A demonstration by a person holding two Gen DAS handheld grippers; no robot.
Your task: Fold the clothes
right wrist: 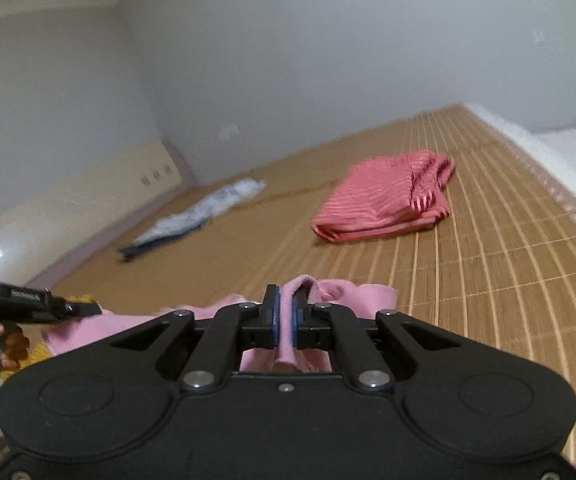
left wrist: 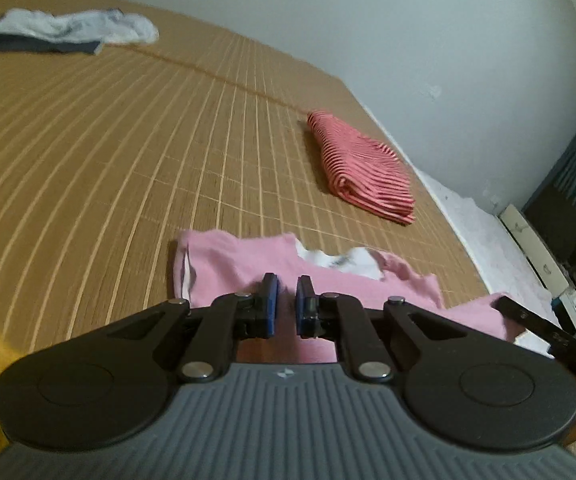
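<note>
- Pink cotton-like fabric forms the garment (left wrist: 223, 264), with a white printed patch at its neckline; it is spread on the bamboo mat (left wrist: 87, 140).
- A fold of it is pinched by the right gripper (right wrist: 286, 320).
- The left gripper (left wrist: 287, 306) is nearly closed; a hold cannot be confirmed.
- At two o'clock, a folded red striped garment (left wrist: 362, 168) is seen.

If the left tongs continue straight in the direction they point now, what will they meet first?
Most likely the pink garment, which lies directly ahead of the left tongs. Beyond it comes bare bamboo mat. The folded striped garment sits off to the right of that line. Depth is hard to judge in the fisheye view.
</note>
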